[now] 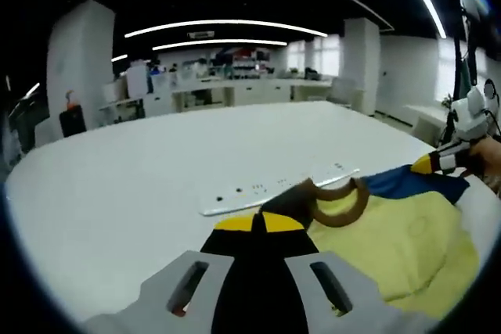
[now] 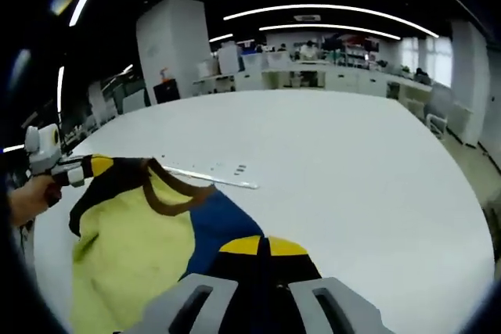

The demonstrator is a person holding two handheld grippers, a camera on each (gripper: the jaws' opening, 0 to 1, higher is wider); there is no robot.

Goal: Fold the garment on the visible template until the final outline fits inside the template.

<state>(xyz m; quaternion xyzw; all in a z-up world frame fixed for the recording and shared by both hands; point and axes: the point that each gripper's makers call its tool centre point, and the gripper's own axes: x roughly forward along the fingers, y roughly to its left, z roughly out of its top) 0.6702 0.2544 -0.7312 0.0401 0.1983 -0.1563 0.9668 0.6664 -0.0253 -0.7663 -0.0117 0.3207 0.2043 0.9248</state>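
The white table is seen in both views, with the yellow, blue and brown garment held up between the two grippers. The left gripper is pressed together on the garment's dark shoulder beside the brown collar; the right gripper is clamped on the blue sleeve. A white strip (its punched holes plainer in the left gripper view) lies just beyond the fingertips, while the hand gripping the left tool is caught in the right gripper view.

Garment pinched by both grippers — right gripper, left gripper.

You have a soft matt yellow-and-blue cloth garment on the smooth matt white tabletop, beside its glossy white plastic strip.
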